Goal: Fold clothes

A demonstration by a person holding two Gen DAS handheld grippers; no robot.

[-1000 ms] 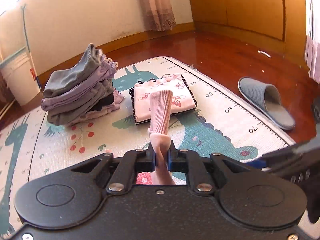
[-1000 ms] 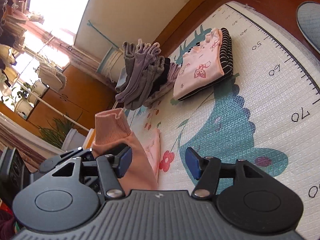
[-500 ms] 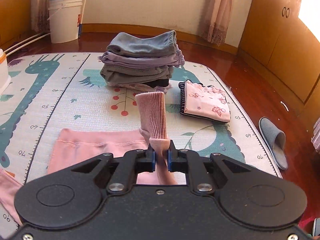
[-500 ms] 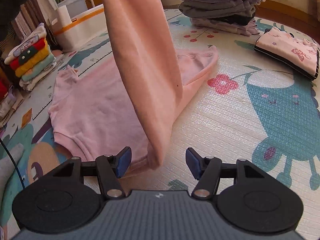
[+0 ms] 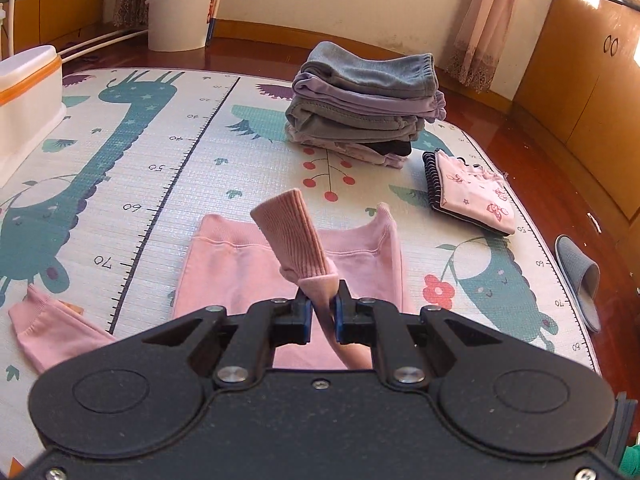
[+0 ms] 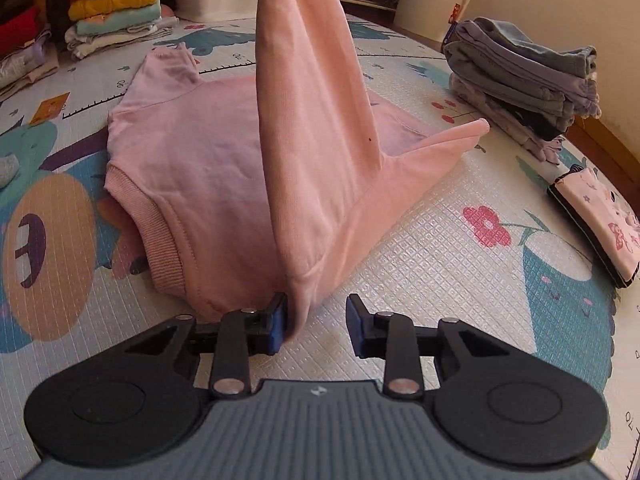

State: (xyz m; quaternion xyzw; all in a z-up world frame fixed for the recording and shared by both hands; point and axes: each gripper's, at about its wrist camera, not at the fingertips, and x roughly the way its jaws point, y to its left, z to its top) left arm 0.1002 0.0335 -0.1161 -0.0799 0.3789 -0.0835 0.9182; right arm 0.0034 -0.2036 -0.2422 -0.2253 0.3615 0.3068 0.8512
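Note:
A pink sweatshirt [image 5: 236,276] lies flat on the play mat [image 5: 160,168]. My left gripper [image 5: 320,312] is shut on one sleeve just below its ribbed cuff [image 5: 292,232], which sticks up past the fingers. In the right wrist view that sleeve [image 6: 308,100] hangs taut from above down to the sweatshirt body [image 6: 192,140]. My right gripper [image 6: 316,320] is closing low at the sleeve's base. The fold of cloth sits between the jaws against the left pad, with a gap to the right pad. The other sleeve [image 5: 52,328] lies at the left.
A stack of folded grey and lilac clothes [image 5: 360,100] and a folded pink printed garment [image 5: 472,192] lie further out on the mat. A white box [image 5: 28,96], a white bucket [image 5: 184,4], a slipper [image 5: 576,280] and a colourful folded pile [image 6: 116,4] border it.
The left gripper carried the raised sleeve sideways over the sweatshirt. The right gripper rolled level, came in at the sleeve's base, and its jaws narrowed around the fold.

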